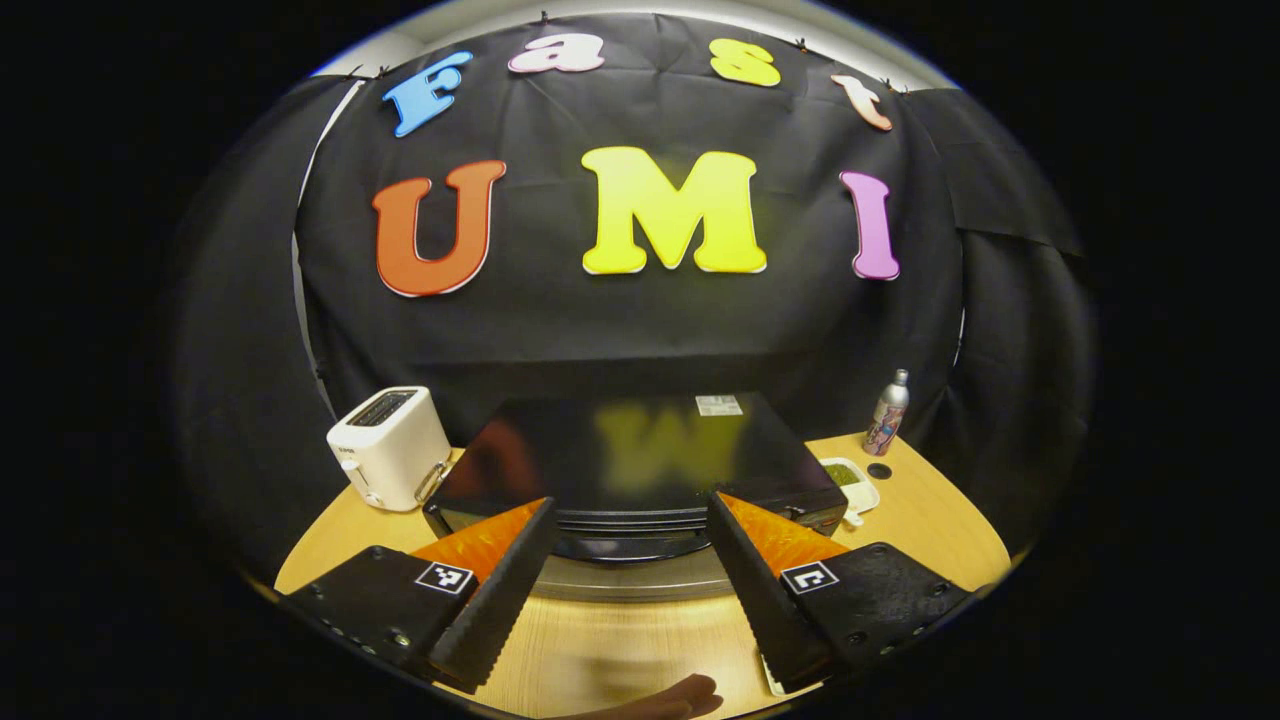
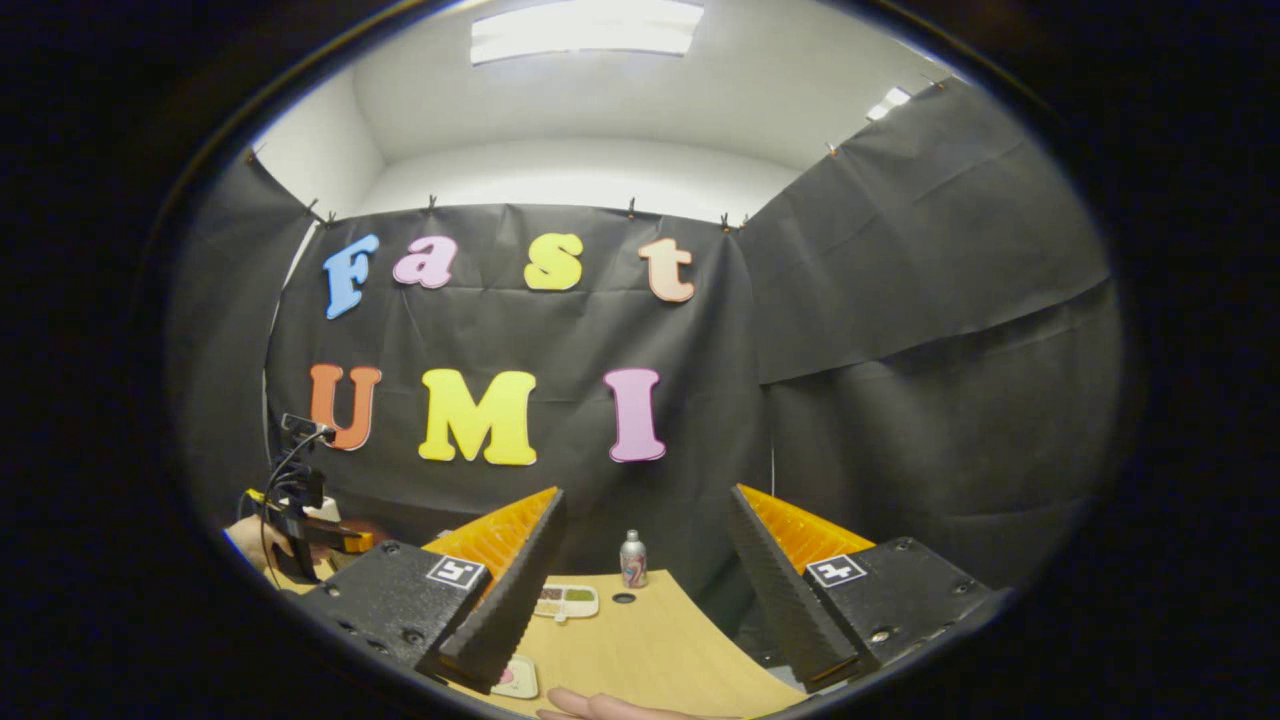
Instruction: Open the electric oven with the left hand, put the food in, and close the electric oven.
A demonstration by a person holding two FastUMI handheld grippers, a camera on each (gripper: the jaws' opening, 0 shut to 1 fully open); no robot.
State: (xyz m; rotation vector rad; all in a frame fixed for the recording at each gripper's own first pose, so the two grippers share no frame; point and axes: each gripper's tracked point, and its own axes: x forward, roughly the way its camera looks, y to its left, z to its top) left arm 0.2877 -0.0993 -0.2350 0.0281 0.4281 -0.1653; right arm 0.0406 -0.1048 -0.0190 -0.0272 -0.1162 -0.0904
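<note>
The black electric oven stands on the wooden table, seen from above and in front. A silvery curved bar runs along its near side. My left gripper is open just above that near side, one finger on each side, touching nothing. A white compartment tray of food lies at the oven's right corner, and the tray is also ahead in the right gripper view. My right gripper is open and empty above the table. The left gripper appears far left there, held by a hand.
A white toaster stands left of the oven. A small metal bottle and a dark cap sit at the back right; the bottle shows again. A small plate lies near the table's front edge. A person's finger shows at the bottom.
</note>
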